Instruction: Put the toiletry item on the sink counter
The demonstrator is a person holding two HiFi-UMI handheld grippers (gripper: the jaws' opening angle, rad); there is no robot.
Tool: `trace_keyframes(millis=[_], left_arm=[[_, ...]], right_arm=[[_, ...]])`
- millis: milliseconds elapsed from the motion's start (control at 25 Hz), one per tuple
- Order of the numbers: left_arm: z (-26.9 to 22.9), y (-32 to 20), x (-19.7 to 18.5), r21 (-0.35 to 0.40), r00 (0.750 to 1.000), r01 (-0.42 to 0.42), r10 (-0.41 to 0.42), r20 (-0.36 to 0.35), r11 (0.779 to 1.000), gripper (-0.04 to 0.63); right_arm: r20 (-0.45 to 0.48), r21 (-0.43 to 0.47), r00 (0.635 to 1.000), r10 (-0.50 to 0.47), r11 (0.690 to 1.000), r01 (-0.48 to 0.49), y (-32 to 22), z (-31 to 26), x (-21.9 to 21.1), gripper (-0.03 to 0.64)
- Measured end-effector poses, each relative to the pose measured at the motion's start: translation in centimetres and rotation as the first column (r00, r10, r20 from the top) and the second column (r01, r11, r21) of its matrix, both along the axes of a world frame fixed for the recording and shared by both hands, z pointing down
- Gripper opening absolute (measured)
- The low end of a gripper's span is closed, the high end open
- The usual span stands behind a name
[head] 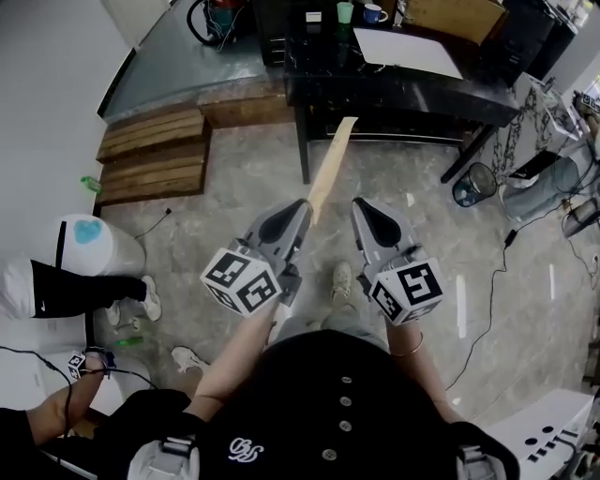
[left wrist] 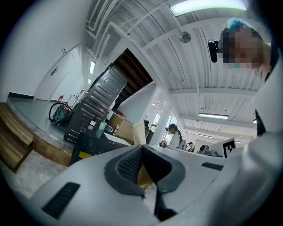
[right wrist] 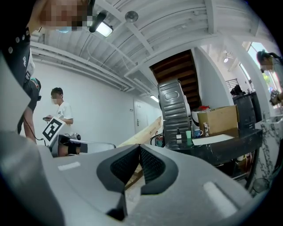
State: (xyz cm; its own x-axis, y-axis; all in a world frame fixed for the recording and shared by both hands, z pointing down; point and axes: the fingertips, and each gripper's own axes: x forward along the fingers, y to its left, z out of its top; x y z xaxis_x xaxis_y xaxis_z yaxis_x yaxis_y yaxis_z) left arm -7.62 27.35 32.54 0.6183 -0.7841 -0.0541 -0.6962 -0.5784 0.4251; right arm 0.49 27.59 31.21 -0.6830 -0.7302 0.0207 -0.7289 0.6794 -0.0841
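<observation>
My left gripper [head: 298, 208] and right gripper [head: 362, 206] are held side by side close to my body, above the stone floor. Both are shut with their jaw tips touching and nothing between them, as the left gripper view [left wrist: 141, 148] and the right gripper view [right wrist: 139, 148] show. Ahead stands a black table [head: 403, 89] that carries a green cup [head: 345, 12], a blue mug [head: 374, 13] and a white sheet [head: 408, 52]. A small dark bottle [right wrist: 178, 136] stands on it beside the green cup [right wrist: 188, 134]. I cannot make out a sink counter.
A long wooden plank [head: 328, 172] leans from the floor against the table. Wooden pallets [head: 155, 155] lie at the left, a waste basket [head: 472, 185] at the right. A person's legs and shoes [head: 89, 286] stand at my left, and cables run over the floor.
</observation>
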Motion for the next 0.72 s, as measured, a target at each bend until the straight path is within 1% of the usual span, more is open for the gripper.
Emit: trace_keyframes(millis=[120,280,440,600,720], left_arm=[[0.1,-2.9,0.9,0.0,1.0,0.008,-0.008,0.004,1.0,0.011],[-0.4,-7.2,2.2,0.0,1.0,0.016,-0.016,0.01,1.0,0.011],[-0.8,-11.2,3.5,0.004,0.999,0.028,-0.029,0.017,1.0,0.011],[-0.5,-14.4,4.8,-0.006,0.999,0.05,-0.05,0.011,0.999,0.011],[-0.3,-16.5,5.4,-0.007,0.998,0.068,-0.068,0.011,0.998,0.011]], right_arm=[[-0.004,0.009,1.0,-0.002,1.0,0.002,-3.3,0.0,1.0,0.0],[0.001,-0.015,1.0,0.002,1.0,-0.002,-8.1,-0.3,2.5,0.0],[-0.024,-0.026,1.0,-0.005,1.0,0.005,-12.5,-0.4,4.0,0.0],[-0.044,-0.052,0.999,-0.03,0.998,0.028,-16.3,0.5,5.2,0.0],[-0.048,-0.063,0.997,-0.067,0.996,0.064,-18.6,0.8,5.4,0.0]])
